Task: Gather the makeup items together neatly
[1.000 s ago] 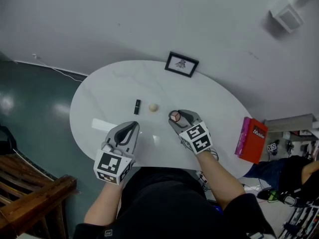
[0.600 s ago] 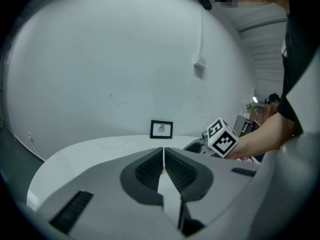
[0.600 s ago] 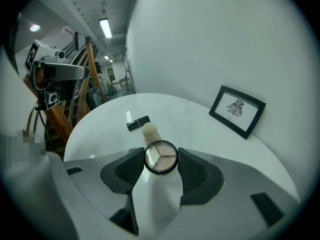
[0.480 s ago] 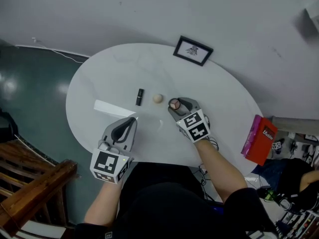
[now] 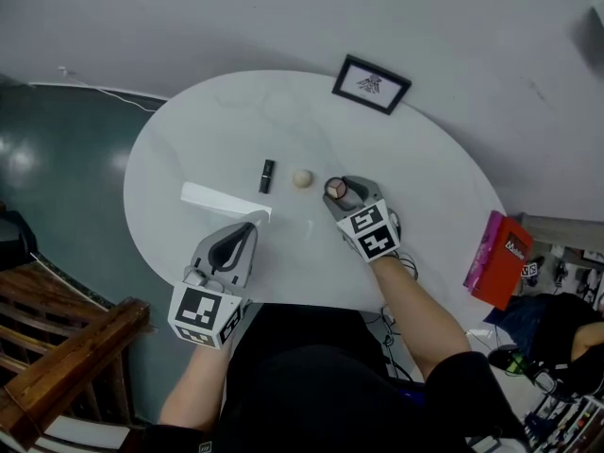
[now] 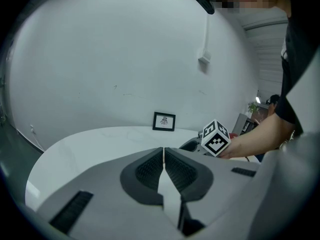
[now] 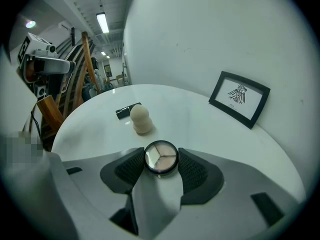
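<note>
Right gripper fingers clamped on round compact, just beside beige sponge. Black lipstick tube near sponge on desk. Compact not yet released. White strip lies apart. Left gripper fingers together, empty. Red box print unreadable; framed picture has no legible words.

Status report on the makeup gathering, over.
Right gripper shut on round compact, near sponge and lipstick. Left gripper shut, empty. Nothing between compact and sponge.
</note>
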